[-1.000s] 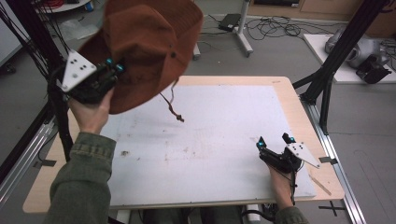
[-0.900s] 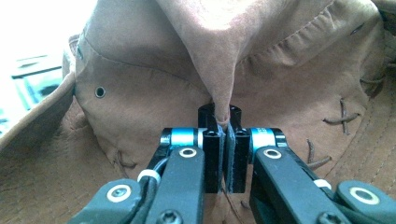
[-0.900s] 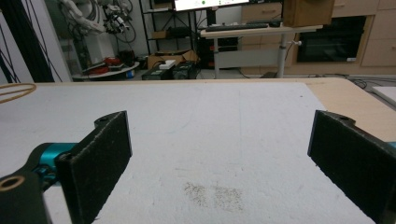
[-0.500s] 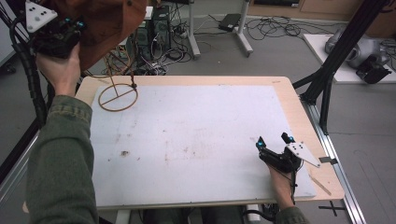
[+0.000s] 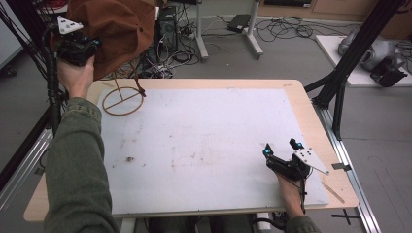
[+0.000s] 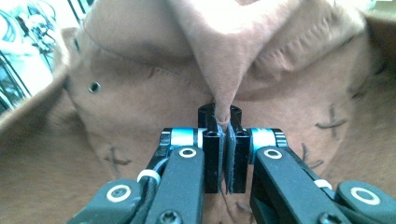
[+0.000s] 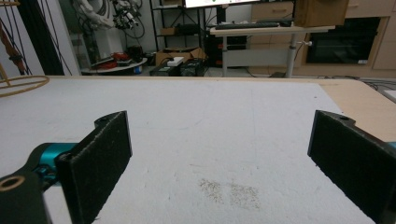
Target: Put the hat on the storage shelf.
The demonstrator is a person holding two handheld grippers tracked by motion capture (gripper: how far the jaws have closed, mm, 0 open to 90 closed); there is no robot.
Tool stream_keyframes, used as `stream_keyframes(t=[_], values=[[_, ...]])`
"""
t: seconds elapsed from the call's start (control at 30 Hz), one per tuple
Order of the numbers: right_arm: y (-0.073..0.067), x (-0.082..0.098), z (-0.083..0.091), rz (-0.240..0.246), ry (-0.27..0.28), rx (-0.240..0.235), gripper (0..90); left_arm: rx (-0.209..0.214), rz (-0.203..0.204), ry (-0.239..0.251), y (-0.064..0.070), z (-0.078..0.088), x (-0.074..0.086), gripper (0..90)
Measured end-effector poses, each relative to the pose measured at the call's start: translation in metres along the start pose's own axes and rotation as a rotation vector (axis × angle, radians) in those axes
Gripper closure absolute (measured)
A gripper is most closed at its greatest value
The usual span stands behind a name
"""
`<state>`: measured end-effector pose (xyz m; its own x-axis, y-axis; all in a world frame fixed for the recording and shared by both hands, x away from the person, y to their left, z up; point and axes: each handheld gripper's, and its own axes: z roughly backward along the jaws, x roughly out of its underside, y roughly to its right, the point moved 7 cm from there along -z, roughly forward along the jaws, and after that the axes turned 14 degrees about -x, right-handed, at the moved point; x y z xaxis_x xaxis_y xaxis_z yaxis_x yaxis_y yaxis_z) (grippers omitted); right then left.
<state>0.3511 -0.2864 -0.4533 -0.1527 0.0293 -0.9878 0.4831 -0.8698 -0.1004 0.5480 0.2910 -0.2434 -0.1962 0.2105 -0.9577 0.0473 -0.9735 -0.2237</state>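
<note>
At the far left corner of the table point(image 5: 311, 104), a wooden stand point(image 5: 122, 99) with a ring base is seen on the white mat point(image 5: 209, 145), directly beneath a brown hat point(image 5: 116, 34) that is held up in the air above it. The hat is gripped by the left gripper point(image 5: 90, 46), whose jaws are closed tight on a fold of the brim, as is shown plainly in the left gripper view point(image 6: 224, 140). Well apart, at the near right of the mat, the right gripper point(image 5: 282, 149) is rested on the surface with its jaws spread wide and nothing between them. The mat is marked by faint stains. Beyond the table, cables point(image 5: 286, 26) and desk legs are seen on a grey floor.
</note>
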Motion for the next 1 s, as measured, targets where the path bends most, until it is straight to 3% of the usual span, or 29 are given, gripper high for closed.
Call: stream_keyframes(t=[0.17,0.3,0.33,0.37,0.4,0.43,0.57,0.67,0.77,0.8,1.0], values=[[0.0,0.0,0.0,0.0,0.001,-0.002,5.4,-0.022,0.006,-0.039,-0.009,0.0,0.006,87.2],[0.0,0.0,-0.001,0.002,0.002,-0.005,5.5,-0.023,-0.032,-0.091,-0.012,-0.001,0.014,87.0],[0.0,0.0,-0.001,0.002,0.001,-0.004,5.4,-0.023,-0.032,-0.091,-0.012,-0.001,0.014,86.9],[-0.001,0.0,-0.001,-0.007,-0.001,-0.006,5.4,-0.027,-0.069,-0.099,-0.012,-0.001,0.016,86.9],[-0.001,0.0,-0.001,-0.007,-0.001,-0.006,5.4,-0.027,-0.069,-0.099,-0.012,-0.001,0.016,86.8],[-0.001,0.0,-0.001,-0.004,-0.001,-0.004,5.4,-0.028,-0.105,-0.096,-0.01,-0.001,0.015,86.7],[-0.001,0.0,-0.002,0.002,-0.003,-0.002,5.4,-0.02,-0.126,-0.093,-0.006,0.0,0.015,86.1],[-0.002,0.001,-0.002,0.004,-0.005,-0.002,5.5,-0.003,-0.119,-0.086,-0.005,0.001,0.014,83.1],[-0.002,0.001,-0.002,0.003,-0.006,-0.001,5.4,-0.004,-0.092,-0.06,-0.007,0.004,0.009,73.7],[-0.002,0.001,-0.002,0.004,-0.006,-0.001,5.4,-0.012,-0.066,-0.042,-0.01,0.006,0.006,70.2],[-0.002,0.002,-0.003,0.005,-0.009,-0.001,5.5,0.002,-0.031,-0.035,-0.018,0.013,0.004,61.0]])
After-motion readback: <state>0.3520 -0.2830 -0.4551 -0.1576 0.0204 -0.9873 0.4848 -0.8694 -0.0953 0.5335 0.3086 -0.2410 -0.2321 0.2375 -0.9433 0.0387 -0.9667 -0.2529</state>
